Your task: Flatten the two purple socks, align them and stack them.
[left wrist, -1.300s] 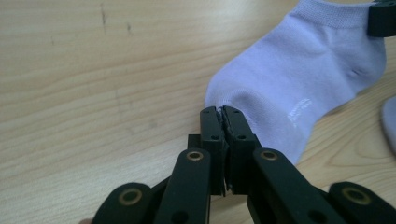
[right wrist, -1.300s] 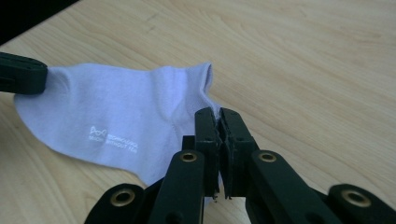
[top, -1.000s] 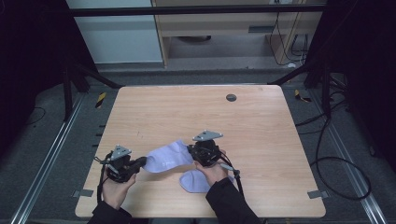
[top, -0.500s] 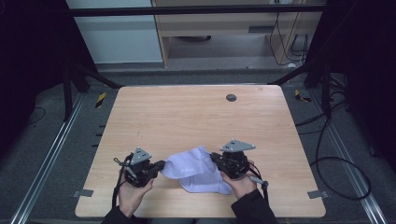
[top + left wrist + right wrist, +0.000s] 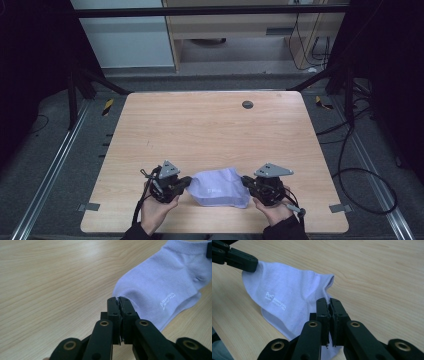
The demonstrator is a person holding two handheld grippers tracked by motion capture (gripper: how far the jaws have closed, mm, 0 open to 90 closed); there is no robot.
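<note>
Sock (image 5: 220, 187) stretched between your 2 grippers; left gripper (image 5: 119, 305) and right gripper (image 5: 329, 305) both clamped on its edges.

A light wooden counter (image 5: 215, 135) with rounded corners stands on a dark grey floor (image 5: 50, 165). A small dark round cap (image 5: 247, 104) sits in its far part. Metal rails (image 5: 47, 175) run along the floor on both sides, with strips of grey tape (image 5: 88, 207) at the near corners. Black and yellow striped markers (image 5: 107, 106) lie on the floor by the far corners. Black cables (image 5: 360, 175) loop on the right. Behind stand a pale cabinet (image 5: 125, 35) and a wooden desk (image 5: 235, 25). Dark frame bars (image 5: 210, 10) cross the back.
</note>
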